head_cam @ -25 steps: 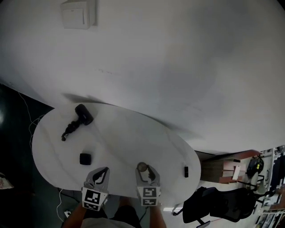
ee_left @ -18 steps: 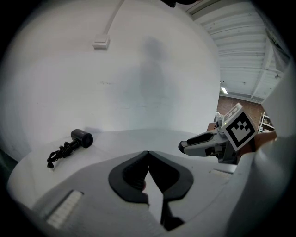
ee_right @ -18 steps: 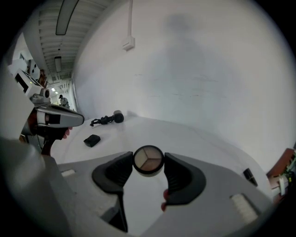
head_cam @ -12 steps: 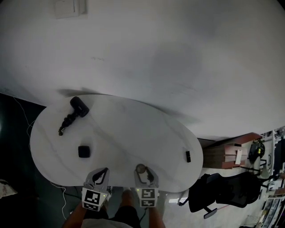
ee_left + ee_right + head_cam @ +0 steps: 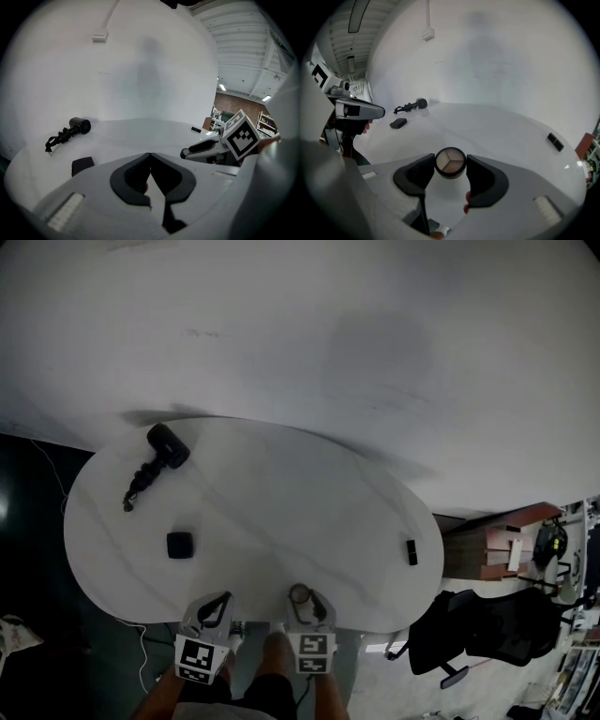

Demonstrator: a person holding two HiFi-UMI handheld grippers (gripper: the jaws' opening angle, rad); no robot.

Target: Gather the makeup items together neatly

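Both jaws of your right gripper [image 5: 307, 598] press on a round three-shade palette [image 5: 450, 163], one from each side, holding it at the near edge of the white oval table [image 5: 281, 493]. Your left gripper [image 5: 217, 600] is just to its left at the same edge, jaws closed together with nothing between them. On the table's left side lies a small square black case [image 5: 179, 545]. Beyond it, at the far left, lies a black corded tool [image 5: 155, 463]. A short black stick [image 5: 411, 551] lies alone at the right end, well apart from the rest.
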